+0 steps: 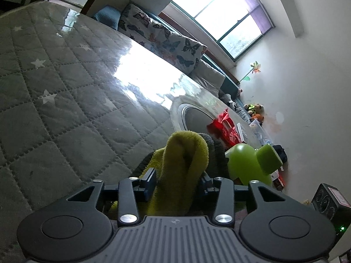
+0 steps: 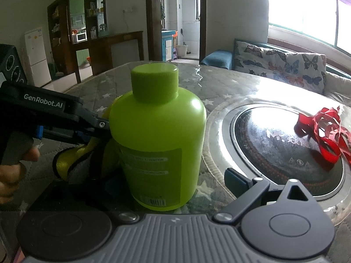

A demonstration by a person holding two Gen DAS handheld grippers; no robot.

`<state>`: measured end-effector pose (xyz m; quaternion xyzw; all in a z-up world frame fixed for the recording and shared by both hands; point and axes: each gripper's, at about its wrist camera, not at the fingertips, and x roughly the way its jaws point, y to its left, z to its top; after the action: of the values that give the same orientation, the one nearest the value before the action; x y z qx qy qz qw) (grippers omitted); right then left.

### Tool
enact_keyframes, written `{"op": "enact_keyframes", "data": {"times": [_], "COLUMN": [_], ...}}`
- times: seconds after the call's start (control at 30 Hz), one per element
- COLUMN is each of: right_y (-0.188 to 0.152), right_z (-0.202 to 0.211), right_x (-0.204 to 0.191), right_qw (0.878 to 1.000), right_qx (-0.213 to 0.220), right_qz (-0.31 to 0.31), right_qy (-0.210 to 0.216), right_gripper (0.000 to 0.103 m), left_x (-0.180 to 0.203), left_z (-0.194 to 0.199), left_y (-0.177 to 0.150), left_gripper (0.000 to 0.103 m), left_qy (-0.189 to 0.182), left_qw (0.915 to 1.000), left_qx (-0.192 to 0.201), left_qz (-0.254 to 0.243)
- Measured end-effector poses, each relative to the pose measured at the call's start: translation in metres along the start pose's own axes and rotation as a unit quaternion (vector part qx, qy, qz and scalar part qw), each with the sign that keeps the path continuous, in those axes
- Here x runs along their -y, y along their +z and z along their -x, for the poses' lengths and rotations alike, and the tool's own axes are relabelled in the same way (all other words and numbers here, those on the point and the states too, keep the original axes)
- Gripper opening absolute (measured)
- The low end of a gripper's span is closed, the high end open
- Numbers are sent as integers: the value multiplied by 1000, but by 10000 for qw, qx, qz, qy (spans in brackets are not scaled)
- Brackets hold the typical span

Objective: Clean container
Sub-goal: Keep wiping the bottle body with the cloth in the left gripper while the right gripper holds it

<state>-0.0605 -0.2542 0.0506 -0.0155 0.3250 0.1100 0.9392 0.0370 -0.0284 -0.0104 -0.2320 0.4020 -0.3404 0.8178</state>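
A lime-green plastic bottle with a screw cap stands upright on the quilted table cover. My right gripper is open, its fingers on either side of the bottle's base. The right finger stands clear of the bottle; the left one is lost in shadow. My left gripper is shut on a yellow-green and grey cloth. In the right wrist view that cloth sits against the bottle's left side. The left wrist view shows the bottle just right of the cloth.
A round induction hob is set into the table right of the bottle, with a red ribbon lying on it. A sofa with butterfly cushions lies behind. A hand holds the left gripper's handle. A black speaker is far left.
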Motion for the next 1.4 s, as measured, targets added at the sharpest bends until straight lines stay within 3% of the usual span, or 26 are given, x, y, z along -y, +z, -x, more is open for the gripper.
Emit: {"op": "enact_keyframes", "data": {"times": [0.23,0.4,0.53,0.77,1.13,1.4], "right_y": [0,1,1,1,3,4], "right_z": [-1,-2,-3,-2,-3,-5], "right_x": [1,1,0,-2,-1,-1], "right_qw": [10000,10000,10000,10000,10000,10000], "right_qx": [-14,-3,4,2,24,23], "right_qz": [-27,-63,-38,-29,-33,-41], "right_qy": [-8,-10,-5,-27,-35,-31], "right_gripper": [97,97,97,97,97,97], "left_x": [-1,-2,-2,-3,10,5], "left_z": [0,8,8,3,-1,-4], "left_y": [-1,1,0,-3,-4,-1], "left_gripper": [63,103,99,48,52,58], "left_qy": [123,90,115,-24,257,237], "left_qw": [9998,9993,9993,9995,9994,9996], "left_qx": [74,320,340,270,194,140], "left_qz": [99,181,116,187,-127,56]}}
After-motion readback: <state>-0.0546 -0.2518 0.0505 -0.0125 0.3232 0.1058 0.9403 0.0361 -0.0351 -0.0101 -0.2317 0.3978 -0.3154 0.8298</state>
